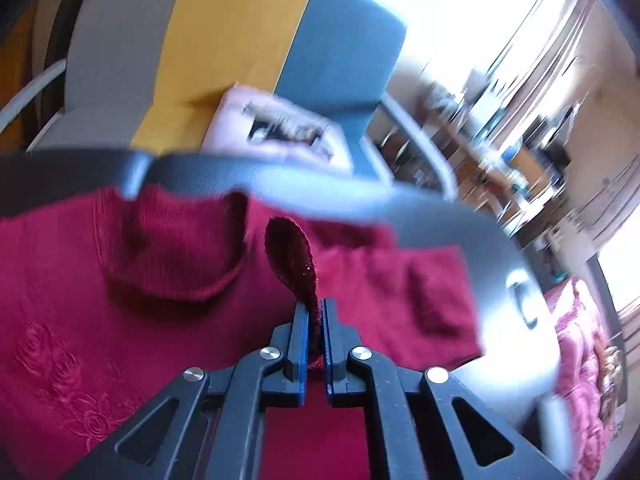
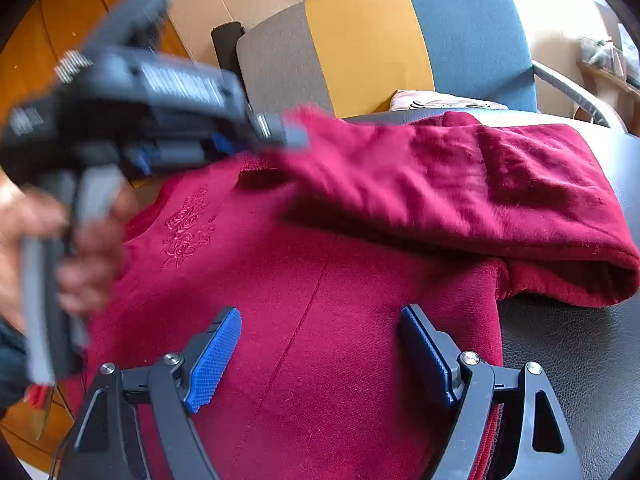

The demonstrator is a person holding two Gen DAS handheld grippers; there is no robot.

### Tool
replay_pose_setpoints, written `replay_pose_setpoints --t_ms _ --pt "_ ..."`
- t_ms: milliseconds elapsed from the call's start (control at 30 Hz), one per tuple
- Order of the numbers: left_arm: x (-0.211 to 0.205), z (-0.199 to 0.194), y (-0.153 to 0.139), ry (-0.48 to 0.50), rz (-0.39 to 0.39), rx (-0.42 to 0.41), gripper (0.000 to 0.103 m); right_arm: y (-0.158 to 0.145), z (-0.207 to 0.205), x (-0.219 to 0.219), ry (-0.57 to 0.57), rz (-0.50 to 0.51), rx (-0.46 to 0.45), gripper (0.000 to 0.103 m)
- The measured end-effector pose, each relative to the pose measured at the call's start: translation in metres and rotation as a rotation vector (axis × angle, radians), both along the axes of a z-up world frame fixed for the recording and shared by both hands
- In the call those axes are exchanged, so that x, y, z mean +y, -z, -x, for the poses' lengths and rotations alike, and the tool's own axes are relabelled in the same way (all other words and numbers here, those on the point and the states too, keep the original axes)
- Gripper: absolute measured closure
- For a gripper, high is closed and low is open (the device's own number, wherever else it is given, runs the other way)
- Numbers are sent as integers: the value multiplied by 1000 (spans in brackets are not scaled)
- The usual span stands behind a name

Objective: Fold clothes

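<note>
A red sweater [image 2: 312, 280] is spread on the dark table [image 2: 580, 344], with a sewn rose pattern [image 2: 185, 232] near its neck. A chair [image 2: 400, 40] in grey, yellow and blue is seen behind the table.

The left tongs [image 1: 316, 308] are squeezed tight on a thin edge of the red cloth, and that edge is lifted up off the table. In the right wrist view, a sleeve [image 2: 460, 184] is seen laid across the top of the sweater, with the left tongs at its end. The right tongs [image 2: 320, 344] are wide open above the body of the sweater, and nothing is held in them.

The sleeve is probably being folded in over the body. To do this well, the cloth should be kept pinched until the sleeve is lying flat and straight. The edge should be lowered gently, not dropped, so no lumps are made. The body could be pressed down by the open right tongs so it is not dragged along. Any wrinkles should be smoothed before the next fold is begun.
</note>
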State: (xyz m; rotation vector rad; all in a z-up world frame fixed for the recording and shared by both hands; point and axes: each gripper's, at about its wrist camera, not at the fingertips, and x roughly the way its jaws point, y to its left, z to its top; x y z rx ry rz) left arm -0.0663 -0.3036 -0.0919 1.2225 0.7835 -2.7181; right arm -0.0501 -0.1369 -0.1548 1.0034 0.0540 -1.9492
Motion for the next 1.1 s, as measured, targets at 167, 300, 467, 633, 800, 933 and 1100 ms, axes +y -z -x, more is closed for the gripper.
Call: replay_pose_setpoints --t_ms 167,300,467,633,800,933,1100 --pt "-13 -25 -77 -27 -42 197 99 0 1 0 2 7 -8 20" --pt "-24 -40 -112 -55 -3 261 99 2 3 -2 2 4 -7 20" --pt "-61 -79 -113 -158 42 258 99 4 0 -1 3 8 -10 20" --pt "-99 -105 -49 -261 46 113 99 5 0 -1 3 7 -11 20" --pt "-131 -124 31 -358 -9 -22 99 5 2 1 2 30 -32 18" --pt "-137 -136 68 -386 -37 -63 99 7 11 15 15 130 -116 16" --pt "-136 -142 85 -391 -52 -22 97 11 41 54 165 390 -333 8"
